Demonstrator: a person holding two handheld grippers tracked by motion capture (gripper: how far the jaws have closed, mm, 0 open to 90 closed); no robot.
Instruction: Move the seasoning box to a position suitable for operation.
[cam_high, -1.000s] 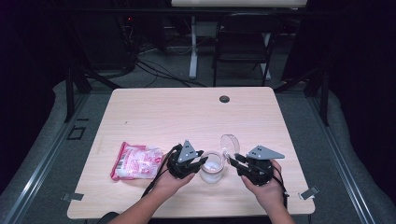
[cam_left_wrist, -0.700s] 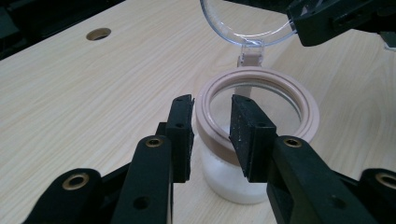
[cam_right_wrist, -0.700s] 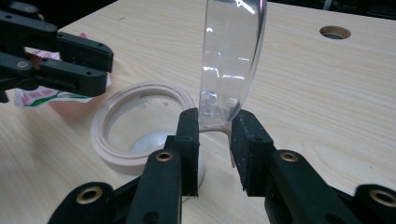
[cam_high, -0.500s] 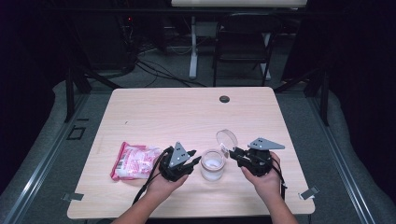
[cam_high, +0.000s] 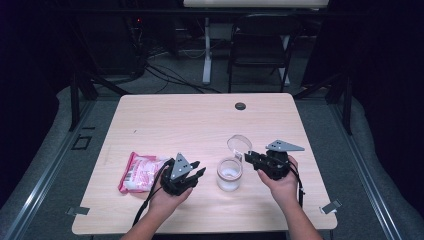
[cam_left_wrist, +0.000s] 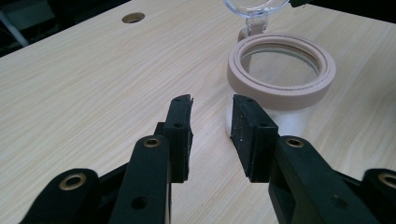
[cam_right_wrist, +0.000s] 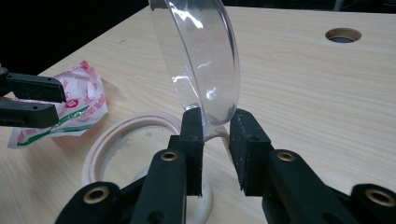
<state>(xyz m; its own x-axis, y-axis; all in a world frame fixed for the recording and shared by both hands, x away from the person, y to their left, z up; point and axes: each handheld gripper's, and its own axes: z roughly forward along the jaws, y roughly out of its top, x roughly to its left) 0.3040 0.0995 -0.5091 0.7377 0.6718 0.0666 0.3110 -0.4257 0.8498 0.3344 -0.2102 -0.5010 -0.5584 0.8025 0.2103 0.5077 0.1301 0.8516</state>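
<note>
A glass jar (cam_high: 229, 175) with a beige seal ring (cam_left_wrist: 280, 91) stands near the table's front, white powder at its bottom. Its clear hinged lid (cam_high: 239, 144) stands upright behind the mouth. My right gripper (cam_high: 248, 158) comes in from the jar's right, and its jaws have just been closing with the lid (cam_right_wrist: 201, 56) between them. The right gripper (cam_right_wrist: 215, 119) is now shut on the lid's lower rim. My left gripper (cam_high: 196, 170) lies left of the jar, a short gap away. In its own view the left gripper (cam_left_wrist: 212, 105) is open and holds nothing.
A pink and white packet (cam_high: 140, 171) lies on the table left of the left hand. A round cable hole (cam_high: 240, 106) sits at the far middle of the wooden table (cam_high: 190, 125). A chair and cables stand beyond the far edge.
The left gripper has drawn back leftwards from the jar, which it was touching a second ago. The right gripper has shifted slightly left with the lid.
</note>
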